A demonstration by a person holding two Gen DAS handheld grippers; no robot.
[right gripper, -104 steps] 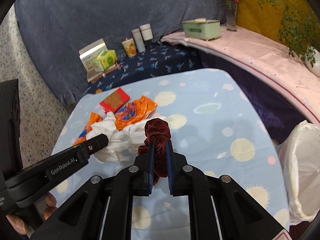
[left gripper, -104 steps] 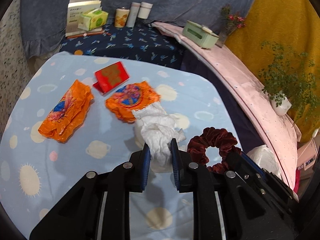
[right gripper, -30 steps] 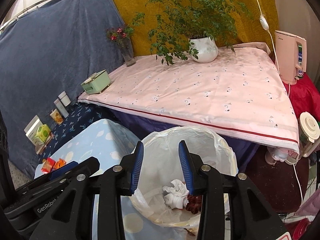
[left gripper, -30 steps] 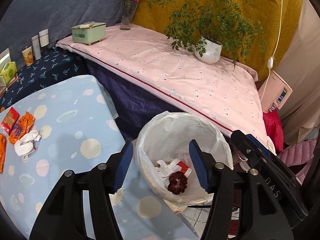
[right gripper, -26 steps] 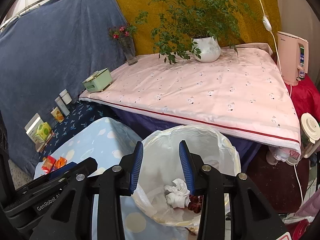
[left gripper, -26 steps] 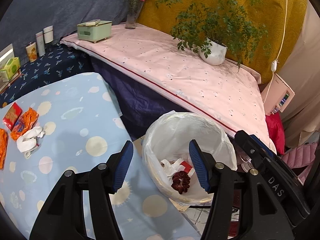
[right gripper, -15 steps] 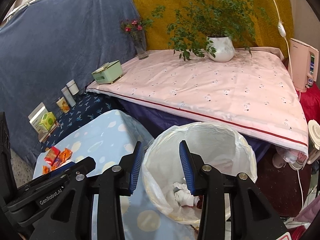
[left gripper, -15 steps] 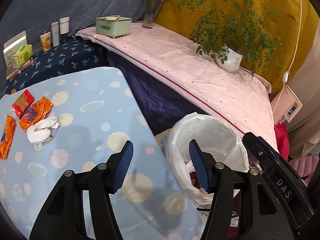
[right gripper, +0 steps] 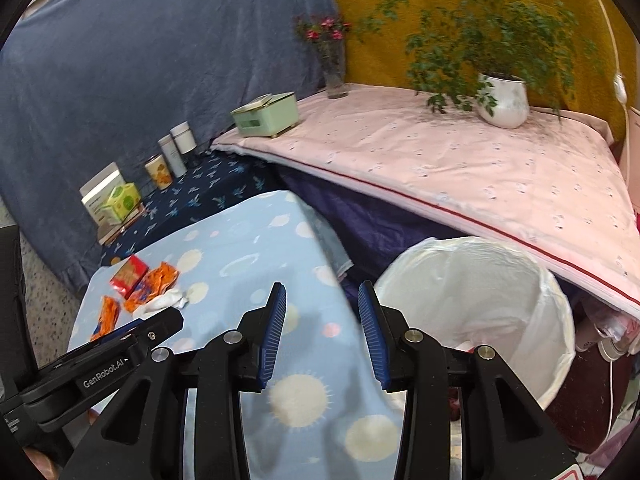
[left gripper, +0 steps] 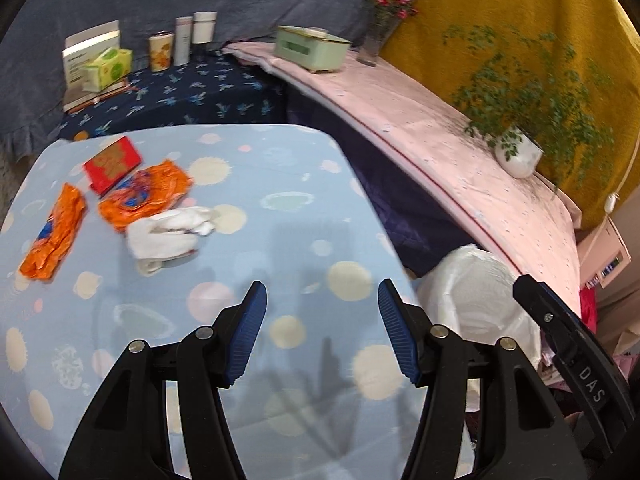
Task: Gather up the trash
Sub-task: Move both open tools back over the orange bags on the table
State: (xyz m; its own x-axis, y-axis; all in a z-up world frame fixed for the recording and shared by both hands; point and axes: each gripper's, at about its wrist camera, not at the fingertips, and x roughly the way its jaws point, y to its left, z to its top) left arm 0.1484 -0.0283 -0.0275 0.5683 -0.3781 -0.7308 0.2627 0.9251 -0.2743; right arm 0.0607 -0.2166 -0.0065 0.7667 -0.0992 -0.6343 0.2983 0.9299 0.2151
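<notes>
On the light-blue spotted tablecloth (left gripper: pixel 288 184) lie a crumpled white tissue (left gripper: pixel 166 232), two orange wrappers (left gripper: pixel 144 196) (left gripper: pixel 52 236) and a red box (left gripper: pixel 113 163). My left gripper (left gripper: pixel 320 304) hangs open and empty over the cloth, right of the tissue and short of it. The white-lined bin (left gripper: pixel 476 292) stands off the table's right edge. In the right wrist view my right gripper (right gripper: pixel 322 308) is open and empty above the table's right edge, with the bin (right gripper: pixel 556 304) just to its right. The tissue (right gripper: pixel 164 302), wrappers (right gripper: pixel 158 282) and red box (right gripper: pixel 130 276) lie far left.
Behind the table a dark floral cloth (left gripper: pixel 192 96) carries boxes, a can and bottles. A pink-covered bench (right gripper: pixel 460 168) curves along the right with a green box (right gripper: pixel 266 114), a flower vase (right gripper: pixel 334 76) and a potted plant (right gripper: pixel 502 100). One finger of the left gripper (right gripper: pixel 156 326) crosses the lower left.
Both grippers swung left, from above the bin back over the table. The bin slid to the right of both views. The tissue and scrunchie they held earlier are gone from the jaws.
</notes>
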